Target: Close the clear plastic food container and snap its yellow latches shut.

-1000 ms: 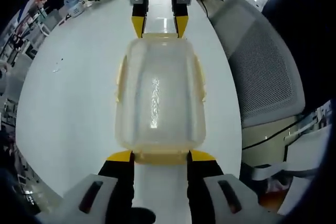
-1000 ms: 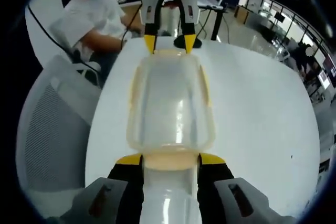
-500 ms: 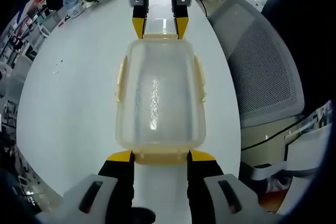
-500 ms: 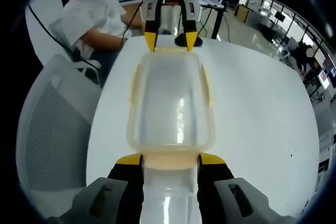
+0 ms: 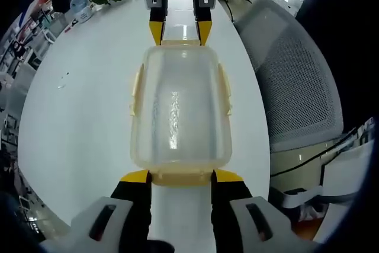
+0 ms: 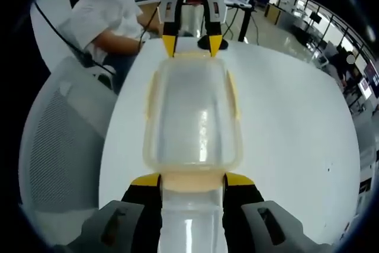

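Clear container lies lidded on table; left gripper and right gripper face each other, jaws apart, at opposite end latches.

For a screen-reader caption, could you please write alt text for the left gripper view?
A clear plastic food container with yellow latches lies lid-on on a white table, the left tool at its near end latch and the right tool at its far end. A grey mesh chair stands beside the table.
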{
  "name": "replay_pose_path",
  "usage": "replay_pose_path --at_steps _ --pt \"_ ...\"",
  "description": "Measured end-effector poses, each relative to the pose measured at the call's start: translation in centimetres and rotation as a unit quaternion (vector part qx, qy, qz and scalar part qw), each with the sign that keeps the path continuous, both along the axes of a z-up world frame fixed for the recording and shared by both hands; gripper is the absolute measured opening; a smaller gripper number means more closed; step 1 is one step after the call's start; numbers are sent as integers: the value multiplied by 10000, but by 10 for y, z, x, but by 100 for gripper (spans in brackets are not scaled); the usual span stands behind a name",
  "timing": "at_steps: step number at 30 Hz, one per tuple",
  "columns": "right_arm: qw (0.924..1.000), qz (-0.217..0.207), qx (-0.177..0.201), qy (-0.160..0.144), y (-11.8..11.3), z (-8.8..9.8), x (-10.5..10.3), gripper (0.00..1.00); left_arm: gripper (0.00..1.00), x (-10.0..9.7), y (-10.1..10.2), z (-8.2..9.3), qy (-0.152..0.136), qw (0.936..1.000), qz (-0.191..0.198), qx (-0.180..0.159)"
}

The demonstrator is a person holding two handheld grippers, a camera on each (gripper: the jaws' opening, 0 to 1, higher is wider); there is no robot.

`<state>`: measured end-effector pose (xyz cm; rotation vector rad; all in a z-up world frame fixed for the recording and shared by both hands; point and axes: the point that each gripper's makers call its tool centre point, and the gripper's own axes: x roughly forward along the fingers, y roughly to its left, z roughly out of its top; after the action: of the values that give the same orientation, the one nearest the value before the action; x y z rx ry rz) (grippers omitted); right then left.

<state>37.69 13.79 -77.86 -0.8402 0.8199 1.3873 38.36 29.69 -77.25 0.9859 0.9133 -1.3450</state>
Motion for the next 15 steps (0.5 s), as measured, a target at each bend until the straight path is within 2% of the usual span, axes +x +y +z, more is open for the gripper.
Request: replay_pose_path --at_steps 15 --pt "10000 -31 -30 -11 -28 3 -4 38 38 -3 -27 -1 4 10000 -11 -53"
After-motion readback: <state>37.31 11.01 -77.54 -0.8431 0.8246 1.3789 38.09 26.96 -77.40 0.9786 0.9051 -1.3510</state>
